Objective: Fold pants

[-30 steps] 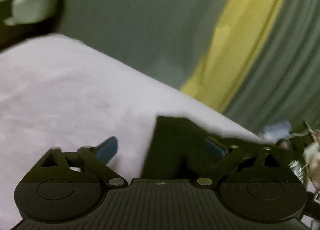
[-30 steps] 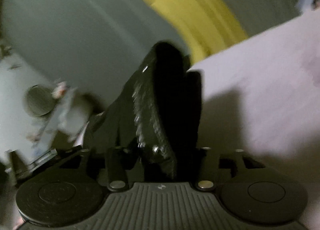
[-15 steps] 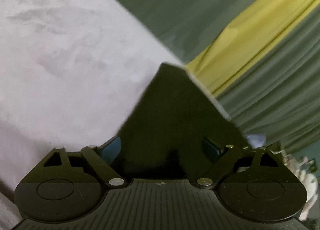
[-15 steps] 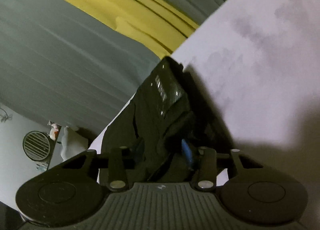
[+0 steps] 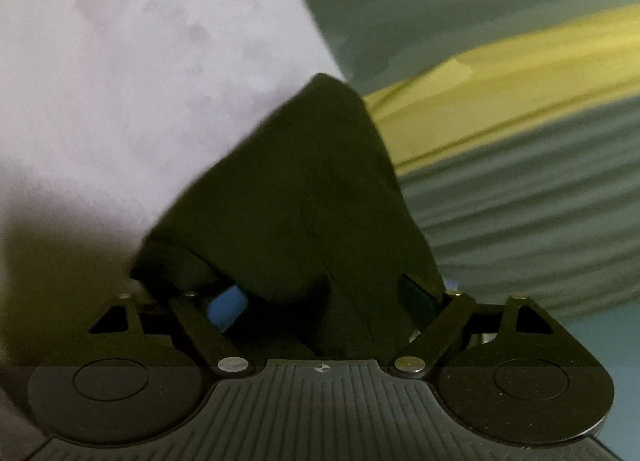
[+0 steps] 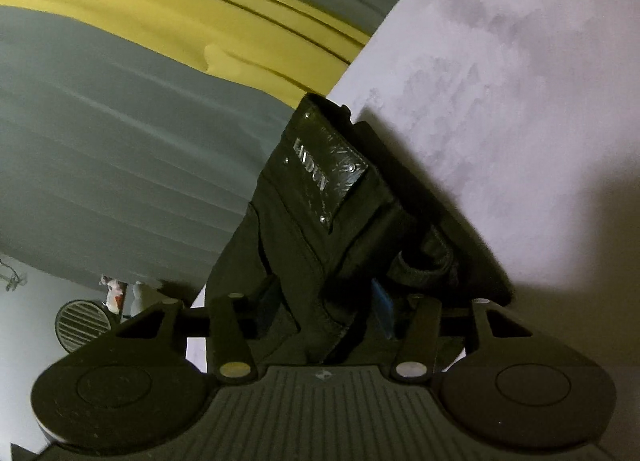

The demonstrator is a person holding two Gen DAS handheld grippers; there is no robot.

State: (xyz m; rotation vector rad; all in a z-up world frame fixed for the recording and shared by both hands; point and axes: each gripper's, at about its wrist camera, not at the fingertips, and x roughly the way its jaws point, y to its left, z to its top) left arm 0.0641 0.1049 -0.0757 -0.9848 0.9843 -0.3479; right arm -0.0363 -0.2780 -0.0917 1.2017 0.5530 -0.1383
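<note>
The black pants (image 5: pixel 320 181) lie on a pale lilac surface (image 5: pixel 120 81) near its edge. In the left wrist view a peaked fold of the cloth fills the gap between the fingers. My left gripper (image 5: pixel 322 297) is closing around it, its blue pads (image 5: pixel 228 301) still wide apart. In the right wrist view the waistband end of the pants (image 6: pixel 312 229), with a shiny black label patch (image 6: pixel 328 173), runs up from between the fingers. My right gripper (image 6: pixel 326 305) is closing, and its pads (image 6: pixel 382 309) press on the bunched waistband.
Grey pleated curtains with a yellow band (image 5: pixel 500 61) hang beyond the surface's edge (image 6: pixel 360 69). In the right wrist view a round slatted vent (image 6: pixel 82 325) and small white objects stand low at the left against a pale wall.
Both grippers rolled and sank toward the pants. The left jaws narrowed around the fold. The right jaws came in onto the waistband, whose label now shows clearly.
</note>
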